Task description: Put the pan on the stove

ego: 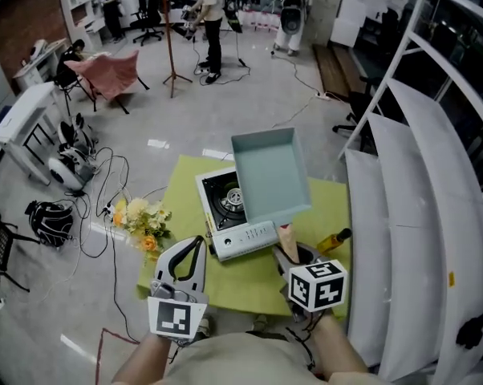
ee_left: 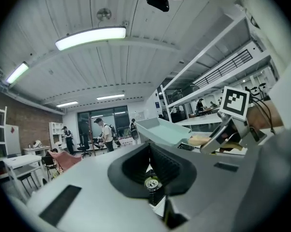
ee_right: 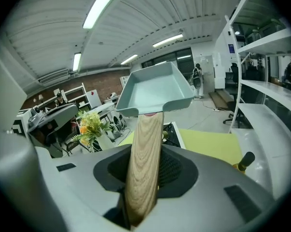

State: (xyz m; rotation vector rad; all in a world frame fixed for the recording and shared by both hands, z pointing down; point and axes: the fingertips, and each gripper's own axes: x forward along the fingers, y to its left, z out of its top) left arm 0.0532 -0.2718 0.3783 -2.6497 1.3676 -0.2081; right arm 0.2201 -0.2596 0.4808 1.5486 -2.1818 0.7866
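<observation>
Pan isn't down yet. Nearest us, the left gripper is closed with nothing in it, by the table's front edge. The right gripper is clamped on the pan's wooden handle and holds the pan in the air over the stove. The pan is empty, and the burner is bare on the green table. Still to do: lower it, centre it on the burner, release.
</observation>
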